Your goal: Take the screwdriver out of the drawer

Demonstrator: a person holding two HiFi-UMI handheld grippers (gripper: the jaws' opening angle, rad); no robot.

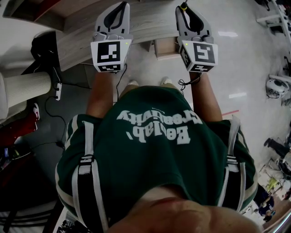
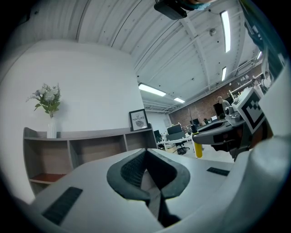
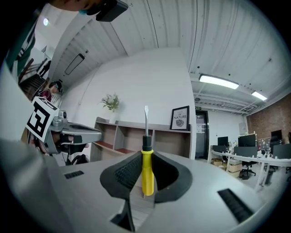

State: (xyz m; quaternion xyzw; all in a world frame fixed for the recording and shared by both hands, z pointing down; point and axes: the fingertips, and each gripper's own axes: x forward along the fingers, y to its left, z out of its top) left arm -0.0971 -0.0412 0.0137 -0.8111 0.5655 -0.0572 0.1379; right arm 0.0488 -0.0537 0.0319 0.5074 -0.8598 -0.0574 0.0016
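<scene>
RIGHT: right gripper (image 1: 185, 13) clamped tight on the yellow-handled, flat-bladed metal screwdriver (image 3: 146, 175), blade pointing up | LEFT: left gripper (image 2: 146, 175) jaws together, nothing between them (riding just beside its partner) | WHERE: screwdriver held out before the pale wooden shelf unit (image 3: 122, 136)

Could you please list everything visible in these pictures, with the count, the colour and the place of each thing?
screwdriver: one, yellow handle, black collar, upright between the jaws of the right gripper
shelf unit: one, brown, against the white wall
vase of flowers: one, white vase, on top of the shelf unit
framed picture: one, black frame, on top of the shelf unit
left gripper: one, grey, jaws together, empty
right gripper: one, grey, jaws shut on the screwdriver
</scene>
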